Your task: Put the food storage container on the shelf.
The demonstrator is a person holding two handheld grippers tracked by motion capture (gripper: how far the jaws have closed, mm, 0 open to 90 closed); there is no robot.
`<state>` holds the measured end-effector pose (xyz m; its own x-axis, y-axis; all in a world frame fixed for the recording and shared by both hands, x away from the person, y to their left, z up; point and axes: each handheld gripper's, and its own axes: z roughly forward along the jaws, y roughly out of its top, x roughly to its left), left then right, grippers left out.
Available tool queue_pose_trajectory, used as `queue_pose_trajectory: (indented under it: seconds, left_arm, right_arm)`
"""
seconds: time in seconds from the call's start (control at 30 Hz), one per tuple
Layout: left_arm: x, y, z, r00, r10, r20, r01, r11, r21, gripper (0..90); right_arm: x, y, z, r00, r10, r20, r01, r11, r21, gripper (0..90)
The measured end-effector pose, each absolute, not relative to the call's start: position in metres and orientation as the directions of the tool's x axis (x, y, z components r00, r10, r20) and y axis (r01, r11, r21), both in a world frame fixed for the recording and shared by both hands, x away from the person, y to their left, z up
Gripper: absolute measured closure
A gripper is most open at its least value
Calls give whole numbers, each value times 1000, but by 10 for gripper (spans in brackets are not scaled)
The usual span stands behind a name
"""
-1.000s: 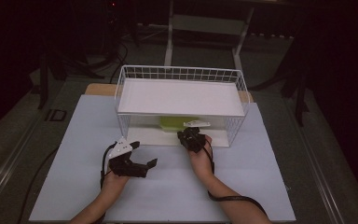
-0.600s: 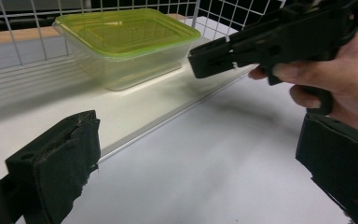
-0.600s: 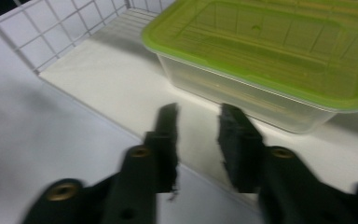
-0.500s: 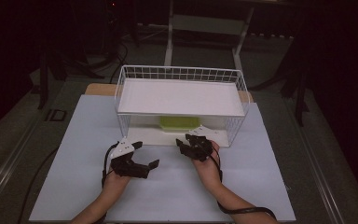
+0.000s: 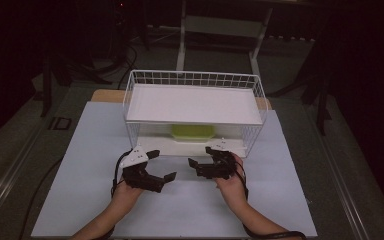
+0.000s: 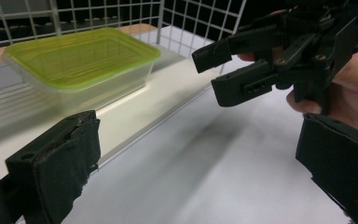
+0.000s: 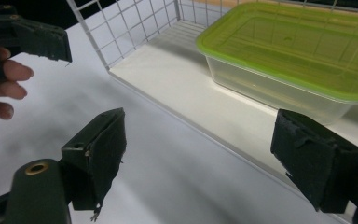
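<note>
Container with green lid sits on the lower shelf of the white wire rack, centre of the high view, under the rack's upper shelf board. In the right gripper view it fills the upper right; in the left gripper view, the upper left.

Right claw, lower centre of the high view, stands just in front of the shelf's front edge. Its jaws have just been opening and are spread wide, nothing between them. It is apart from the container.

Left claw, lower left of centre, over bare table. Jaws wide apart, nothing held.

Step in hand, as judged: letting go of the container on the shelf and drawing the right claw clear.
- Pull back level, jaws kept wide, so no pad catches the lid's rim.
- Keep low enough to miss the upper shelf board and clear of the wire side wall.
- Mind the left claw: the two sit near each other, tips facing.
- Container looks light; a nudge would likely slide it on the smooth shelf.

Count:
- containers: one
- lids: one, on
- wire racks: one, two shelf levels
- claws: two
- hands: two
</note>
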<state>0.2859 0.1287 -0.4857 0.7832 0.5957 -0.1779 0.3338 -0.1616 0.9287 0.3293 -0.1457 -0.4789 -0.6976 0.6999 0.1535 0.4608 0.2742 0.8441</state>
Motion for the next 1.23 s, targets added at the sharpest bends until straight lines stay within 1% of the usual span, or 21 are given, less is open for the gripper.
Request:
queue_pose_trajectory:
  seconds: [0.23, 0.33, 0.67, 1.0, 1.23]
  left_arm:
    - [276, 129, -481, 789, 580, -200, 351, -159, 923, 4]
    - [272, 130, -481, 794, 571, -208, 356, -159, 921, 4]
    - [259, 130, -488, 801, 558, -216, 361, -164, 918, 4]
    - [255, 128, -501, 812, 545, -208, 353, -175, 919, 4]
    - [255, 126, -500, 817, 540, -203, 342, -170, 924, 4]
  right_arm:
    - [316, -159, -474, -705, 688, 172, 470, 271, 840, 180]
    - [310, -163, -473, -713, 683, 159, 460, 284, 841, 180]
    - [291, -176, -480, -727, 669, 154, 460, 308, 833, 180]
    - [288, -187, -492, -713, 684, 154, 467, 299, 832, 179]
    - [288, -191, -492, -716, 681, 153, 460, 295, 837, 179]
